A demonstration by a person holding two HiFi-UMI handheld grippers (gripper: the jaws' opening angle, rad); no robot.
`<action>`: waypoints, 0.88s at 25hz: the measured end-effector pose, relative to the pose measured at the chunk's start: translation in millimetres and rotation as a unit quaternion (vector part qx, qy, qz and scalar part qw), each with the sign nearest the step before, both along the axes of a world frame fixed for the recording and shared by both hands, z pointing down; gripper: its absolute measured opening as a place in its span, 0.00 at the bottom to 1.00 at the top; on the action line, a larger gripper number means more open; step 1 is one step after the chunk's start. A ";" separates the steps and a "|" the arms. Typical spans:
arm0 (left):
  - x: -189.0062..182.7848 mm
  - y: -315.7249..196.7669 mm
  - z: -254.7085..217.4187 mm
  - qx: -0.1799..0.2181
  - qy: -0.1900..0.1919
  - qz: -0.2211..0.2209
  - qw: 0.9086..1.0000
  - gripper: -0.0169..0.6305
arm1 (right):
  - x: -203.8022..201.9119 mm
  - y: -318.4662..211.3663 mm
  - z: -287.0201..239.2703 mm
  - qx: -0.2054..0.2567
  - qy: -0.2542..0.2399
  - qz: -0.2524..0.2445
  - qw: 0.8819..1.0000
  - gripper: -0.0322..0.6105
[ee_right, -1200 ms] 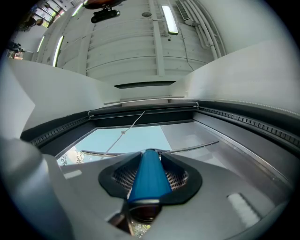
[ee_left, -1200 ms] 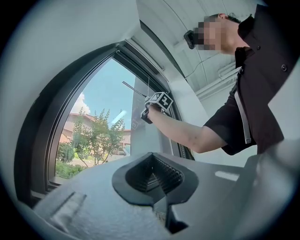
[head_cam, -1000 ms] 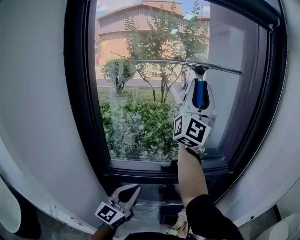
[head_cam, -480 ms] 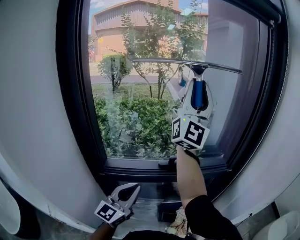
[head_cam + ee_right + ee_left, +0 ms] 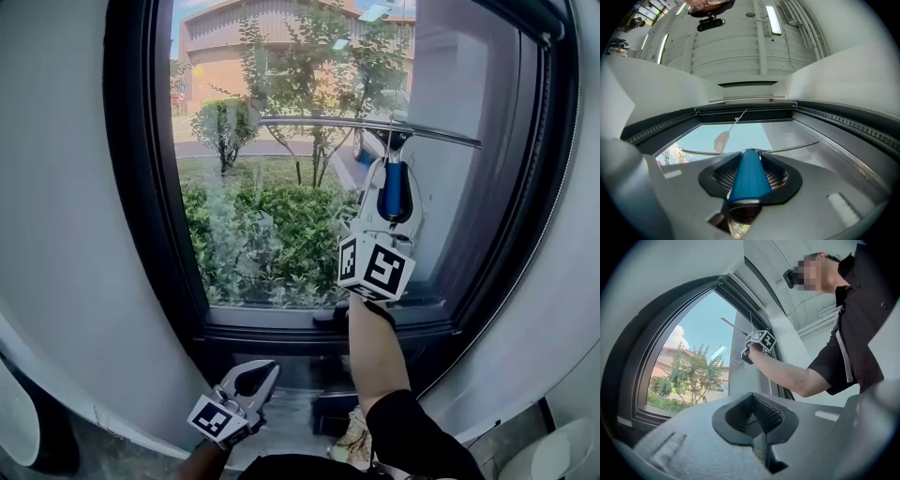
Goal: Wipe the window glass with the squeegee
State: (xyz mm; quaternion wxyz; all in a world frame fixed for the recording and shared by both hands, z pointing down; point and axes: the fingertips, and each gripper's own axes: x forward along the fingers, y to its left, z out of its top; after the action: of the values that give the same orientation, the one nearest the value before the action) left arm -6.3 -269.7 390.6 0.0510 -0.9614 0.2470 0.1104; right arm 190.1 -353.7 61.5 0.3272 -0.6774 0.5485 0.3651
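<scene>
Since it has no part in the wiping, the left gripper (image 5: 253, 380) hangs low beneath the sill (image 5: 272, 323), jaws closed together on nothing, clear of the window glass (image 5: 262, 197). Further right, the squeegee (image 5: 309, 122) sits with its blade level across the upper pane, apparently against the glass so that a downward pull would clear one full strip. The right gripper (image 5: 394, 175) is clamped on the blue handle (image 5: 394, 199) from below, arm raised, steadying the blade squarely
</scene>
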 end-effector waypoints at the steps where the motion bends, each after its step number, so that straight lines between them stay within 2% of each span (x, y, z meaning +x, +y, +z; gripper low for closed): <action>1: 0.9 0.3 -0.4 0.001 0.001 0.001 1.000 0.02 | 0.0 0.1 0.6 -0.001 0.000 0.001 1.000 0.25; 22: 6.2 14.7 10.7 -0.015 -0.009 0.012 1.000 0.02 | 6.9 5.6 41.4 -0.028 -0.019 0.002 0.999 0.25</action>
State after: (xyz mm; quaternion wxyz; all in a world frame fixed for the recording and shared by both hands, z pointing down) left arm -0.1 -255.1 401.3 0.0377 -0.9660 0.2363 0.0984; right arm 197.1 -348.1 102.9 0.3173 -0.6941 0.5512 0.3373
